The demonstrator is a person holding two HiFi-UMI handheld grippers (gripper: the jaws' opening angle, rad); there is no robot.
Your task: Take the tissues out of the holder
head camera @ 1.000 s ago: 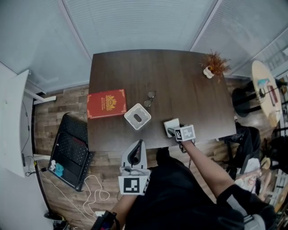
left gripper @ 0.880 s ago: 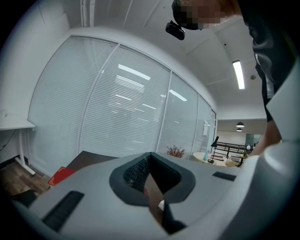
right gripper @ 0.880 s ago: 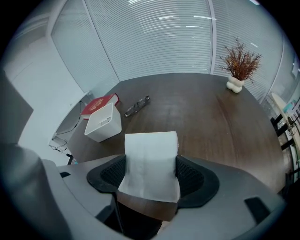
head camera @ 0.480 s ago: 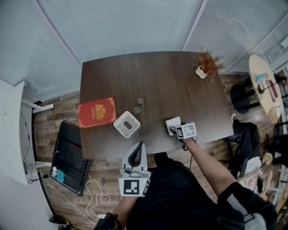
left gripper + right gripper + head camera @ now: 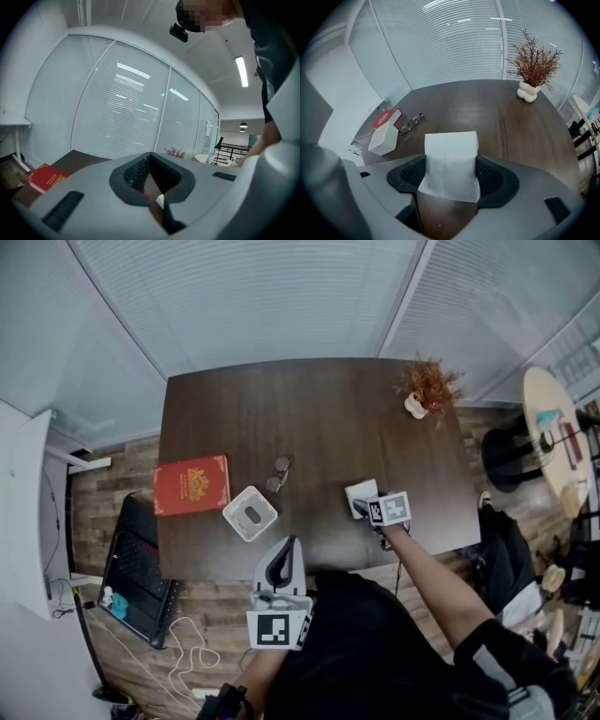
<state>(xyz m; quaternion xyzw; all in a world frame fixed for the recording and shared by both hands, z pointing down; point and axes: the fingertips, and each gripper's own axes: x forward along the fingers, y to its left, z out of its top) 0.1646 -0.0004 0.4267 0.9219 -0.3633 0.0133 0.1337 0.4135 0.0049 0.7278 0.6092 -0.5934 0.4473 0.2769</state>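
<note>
A white folded stack of tissues (image 5: pixel 451 161) sits between the jaws of my right gripper (image 5: pixel 451 176), which is shut on it. In the head view this gripper (image 5: pixel 367 509) holds the tissues (image 5: pixel 360 494) over the table's near edge, to the right of the holder. The white square tissue holder (image 5: pixel 250 513) stands on the dark table (image 5: pixel 309 418) with its top slot showing. The right gripper view shows the holder (image 5: pixel 384 138) at the left. My left gripper (image 5: pixel 281 563) hangs off the table in front of the near edge, its jaws together on nothing.
A red book (image 5: pixel 191 486) lies at the table's left edge, and glasses (image 5: pixel 278 474) lie just behind the holder. A small potted dried plant (image 5: pixel 427 390) stands at the far right corner. A black chair (image 5: pixel 141 577) stands on the floor to the left.
My right gripper has carried the tissues further right, away from the holder. The holder, book and glasses kept their places on the table; the head camera shifted. The left gripper stayed put.
</note>
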